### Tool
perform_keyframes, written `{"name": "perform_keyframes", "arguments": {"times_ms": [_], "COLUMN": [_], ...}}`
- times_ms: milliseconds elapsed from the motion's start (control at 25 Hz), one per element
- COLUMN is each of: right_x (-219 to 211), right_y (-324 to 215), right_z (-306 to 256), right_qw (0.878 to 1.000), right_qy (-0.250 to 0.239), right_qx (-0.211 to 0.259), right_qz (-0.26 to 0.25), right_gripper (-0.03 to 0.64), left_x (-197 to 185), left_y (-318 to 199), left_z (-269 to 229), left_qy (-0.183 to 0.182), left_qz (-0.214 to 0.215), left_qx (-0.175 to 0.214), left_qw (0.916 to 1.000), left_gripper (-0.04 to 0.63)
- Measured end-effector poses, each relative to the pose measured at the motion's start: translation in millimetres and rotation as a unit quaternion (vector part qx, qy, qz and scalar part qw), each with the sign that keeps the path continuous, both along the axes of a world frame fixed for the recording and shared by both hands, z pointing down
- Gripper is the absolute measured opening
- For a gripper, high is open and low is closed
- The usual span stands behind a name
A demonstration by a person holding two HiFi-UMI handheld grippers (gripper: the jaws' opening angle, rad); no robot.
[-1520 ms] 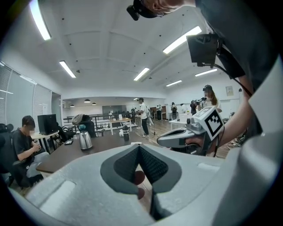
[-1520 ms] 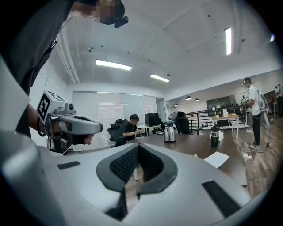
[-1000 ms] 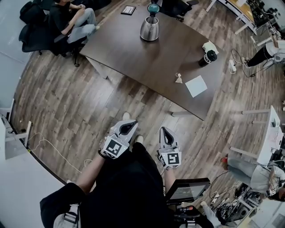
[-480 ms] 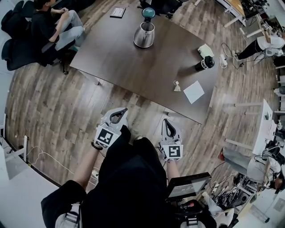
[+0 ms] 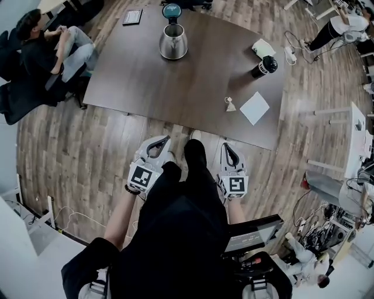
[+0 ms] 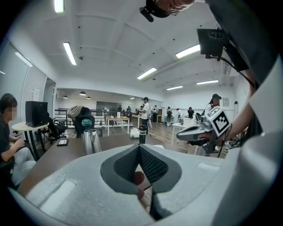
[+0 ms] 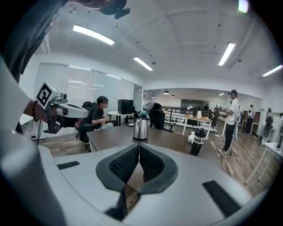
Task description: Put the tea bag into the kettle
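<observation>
- My left gripper (image 6: 139, 147) has its jaws pressed together, tips meeting, with nothing pinched between them.
- My right gripper (image 7: 139, 145) is the same: jaws closed tip to tip, and empty.
- I hold both grippers out in front of me over the wooden floor (image 5: 87, 146), side by side with my leg between them, short of the near edge of the dark table (image 5: 175, 82).
- The tea bag (image 5: 231, 105) lies on the table near that edge, toward my right, just beside a white square of paper (image 5: 255, 108).
- The kettle (image 5: 173, 42) stands upright at the far side of the table, well apart from the tea bag.
- A round teal thing (image 5: 172, 10) sits just behind the kettle.
- A black bottle (image 5: 264, 67) stands upright toward the table's right end.
- A seated person (image 5: 47, 52) is off the table's far left corner.
</observation>
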State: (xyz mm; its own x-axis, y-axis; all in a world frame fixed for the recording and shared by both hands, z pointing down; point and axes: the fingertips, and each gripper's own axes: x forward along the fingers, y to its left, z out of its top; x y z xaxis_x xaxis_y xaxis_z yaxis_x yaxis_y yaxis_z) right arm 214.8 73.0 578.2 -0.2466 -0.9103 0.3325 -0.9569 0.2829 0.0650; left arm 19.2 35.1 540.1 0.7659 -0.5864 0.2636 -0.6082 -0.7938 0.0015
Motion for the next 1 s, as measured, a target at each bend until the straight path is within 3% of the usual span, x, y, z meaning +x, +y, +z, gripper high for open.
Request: {"name": "perform_keyframes", "arguments": {"times_ms": [160,320,440,520,840,1000], "right_x": [27.5,50.9,74.2,88.7,139.7,152.1], "right_y": [-25.3,-67.2,-101.9,-118.6,-166.4,-183.1], "right_z": [29.2,58.8,88.6,112.5,203.6,223.4], "right_qw": [1.000,0.999,0.997,0.995,0.980,0.976], "right_qy": [0.000,-0.006,0.000,0.002,0.044,0.046], "right_qx": [-0.026,-0.048,-0.075,-0.097,-0.186,-0.204], "right_qz": [0.003,-0.007,-0.026,-0.034,-0.059,-0.062], "right_gripper": [0.011,0.017,0.072,0.074,0.114,0.115], "left_x": [26.6,51.2,83.0,104.9,162.5,178.2], "left_y": [-10.8,-36.1,-58.4,-70.8,-118.3,-118.2], "left_z": [-1.4,-8.0,-5.0,-3.7,0.7,21.5], "left_qy": [-0.010,-0.025,-0.046,-0.059,-0.044,-0.055], "left_qz": [0.019,0.013,0.020,0.026,-0.015,0.017], "left_qx": [-0.006,-0.018,-0.028,-0.031,-0.054,-0.067], "left_qw": [0.9997,0.9994,0.9984,0.9974,0.9975,0.9961], "left_gripper": [-0.008,-0.008,-0.008,-0.008,-0.008,-0.008]}}
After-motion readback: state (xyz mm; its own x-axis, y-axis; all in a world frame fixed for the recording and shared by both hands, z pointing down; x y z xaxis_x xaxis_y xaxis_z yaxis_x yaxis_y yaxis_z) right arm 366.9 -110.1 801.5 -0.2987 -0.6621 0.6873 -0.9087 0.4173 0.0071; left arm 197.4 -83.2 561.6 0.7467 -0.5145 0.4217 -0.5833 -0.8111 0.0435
